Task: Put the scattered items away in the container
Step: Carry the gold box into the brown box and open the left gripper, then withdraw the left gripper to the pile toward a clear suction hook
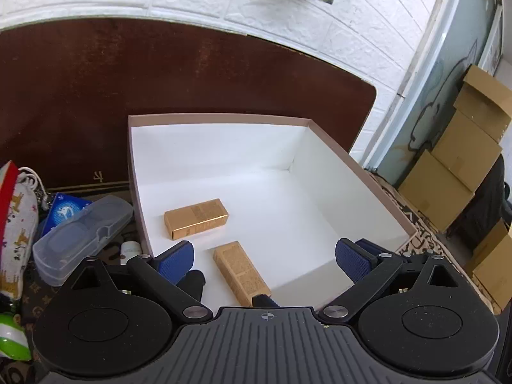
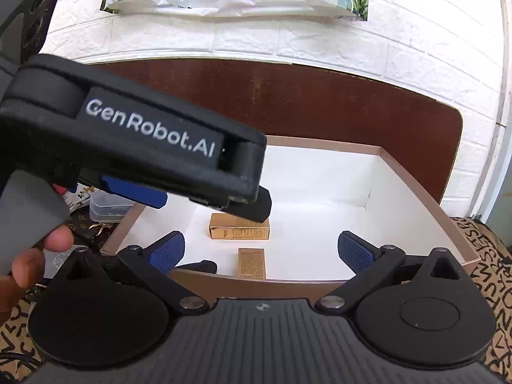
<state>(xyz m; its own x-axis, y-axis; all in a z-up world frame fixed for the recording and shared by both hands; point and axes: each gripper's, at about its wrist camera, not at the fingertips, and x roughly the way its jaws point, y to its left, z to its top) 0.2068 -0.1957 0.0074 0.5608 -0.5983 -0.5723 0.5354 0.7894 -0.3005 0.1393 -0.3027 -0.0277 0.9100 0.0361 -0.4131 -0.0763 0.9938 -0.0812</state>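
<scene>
Hovering wide open and empty, both tools, left tool [image 1: 264, 256] and right tool [image 2: 260, 251], crowd the box [image 1: 220, 118]; they could collide.

I see a shallow cardboard box [image 1: 220, 118] with a matt white paper lining and a dull pinkish-tan rim, holding two small glossy gold-foil cartons [image 1: 196, 218] [image 1: 242, 272]. Beside it lies a clear, smooth plastic case [image 1: 81, 238] and a printed cloth pouch [image 1: 14, 224]. The dark brown wooden board [image 1: 160, 73] looks worn and matt.
</scene>
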